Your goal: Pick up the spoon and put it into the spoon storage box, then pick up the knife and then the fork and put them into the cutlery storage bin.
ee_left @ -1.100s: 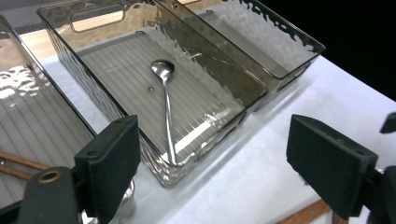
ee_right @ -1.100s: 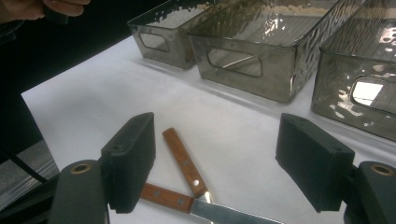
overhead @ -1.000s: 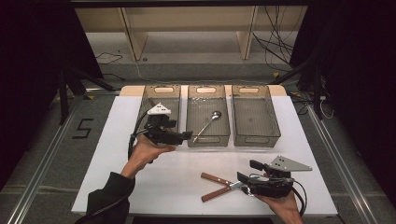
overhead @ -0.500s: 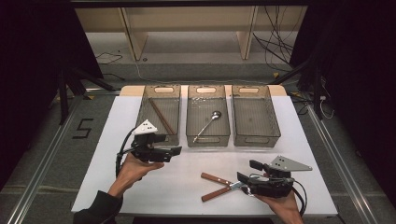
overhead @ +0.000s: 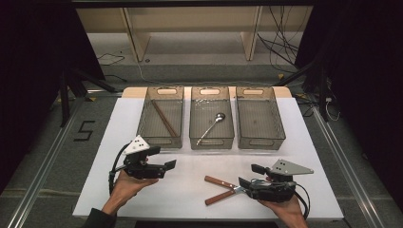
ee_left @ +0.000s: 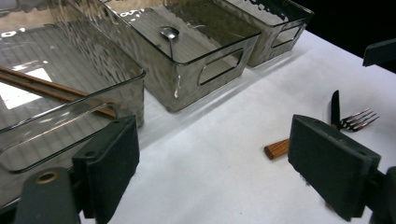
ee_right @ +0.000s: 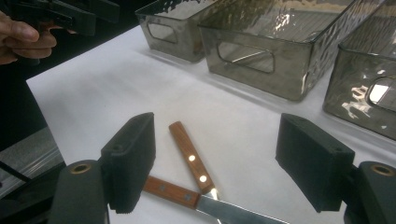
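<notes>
Room: dark, black drapes both sides, pale wooden shelf unit (overhead: 190,28) at the back, loose cables (overhead: 280,47) on the grey floor.

White table (overhead: 119,118) with floor rails either side. Only readable writing: a black "5" (overhead: 84,130) on the floor, left.

Three clear bins at the far edge: left bin (overhead: 161,117) has chopsticks (overhead: 164,118), middle bin (overhead: 211,118) has a spoon (overhead: 211,127), right bin (overhead: 259,118) looks bare.

Near edge: wooden-handled knife (overhead: 219,182) and fork (overhead: 219,196) lie crossed on the table, just in front of the right gripper (overhead: 249,176).

Right gripper: jaws spread, nothing pinched, handles below them.

Left gripper (overhead: 170,167): jaws spread, nothing between, above the table just before the left bin.
</notes>
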Available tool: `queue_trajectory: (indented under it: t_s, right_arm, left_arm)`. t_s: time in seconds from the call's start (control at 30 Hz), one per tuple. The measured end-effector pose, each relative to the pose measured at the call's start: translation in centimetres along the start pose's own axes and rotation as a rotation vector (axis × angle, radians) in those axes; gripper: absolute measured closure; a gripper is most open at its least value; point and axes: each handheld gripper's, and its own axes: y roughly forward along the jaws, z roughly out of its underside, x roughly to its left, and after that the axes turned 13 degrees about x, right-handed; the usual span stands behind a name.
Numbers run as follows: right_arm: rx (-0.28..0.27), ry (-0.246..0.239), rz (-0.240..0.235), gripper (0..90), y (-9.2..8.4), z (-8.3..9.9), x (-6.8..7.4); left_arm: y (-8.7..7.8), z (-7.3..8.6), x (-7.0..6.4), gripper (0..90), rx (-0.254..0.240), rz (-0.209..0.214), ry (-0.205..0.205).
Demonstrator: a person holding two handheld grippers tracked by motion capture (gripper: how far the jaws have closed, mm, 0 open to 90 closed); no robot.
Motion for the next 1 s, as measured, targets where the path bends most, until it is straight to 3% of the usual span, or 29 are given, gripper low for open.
queue_trajectory:
  t_s: [0.27,0.6,1.0]
  right_arm:
    - [0.027,-0.038,-0.004,29.1,0.2,-0.3,0.5]
    - [0.089,-0.115,-0.007,29.0,0.6,-1.0,1.4]
    - [0.212,-0.262,-0.005,29.1,1.7,-2.5,2.7]
  left_arm:
    - [-0.5,1.6,0.1,16.3,-0.028,0.002,0.003]
    - [-0.6,2.3,-0.1,15.7,-0.033,-0.010,0.006]
    - [-0.8,2.8,-0.5,15.6,-0.044,-0.016,0.017]
